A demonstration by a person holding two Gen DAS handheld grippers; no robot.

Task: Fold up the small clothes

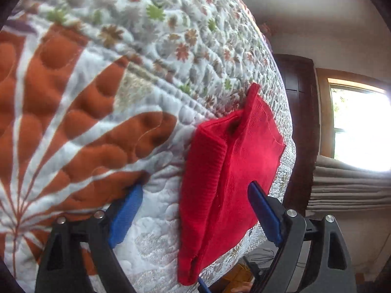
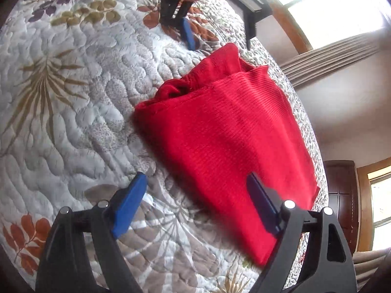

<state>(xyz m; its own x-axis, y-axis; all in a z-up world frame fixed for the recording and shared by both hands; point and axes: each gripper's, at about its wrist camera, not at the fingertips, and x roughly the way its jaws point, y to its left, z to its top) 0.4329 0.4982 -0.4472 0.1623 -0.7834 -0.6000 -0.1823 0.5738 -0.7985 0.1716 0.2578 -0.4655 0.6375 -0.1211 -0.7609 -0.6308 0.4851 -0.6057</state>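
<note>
While the red knit garment (image 1: 227,171) is lying partly folded near the edge of the quilted bedspread (image 1: 97,97), with the quilt's edge running just past its far side, both claws are hovering spread wide and gripping nothing. The left gripper (image 1: 195,210) is framing the garment's folded edge between its blue pads (image 1: 125,216). The right gripper (image 2: 195,205) is straddling the garment's near edge, with bare quilt lying open to its left.
</note>
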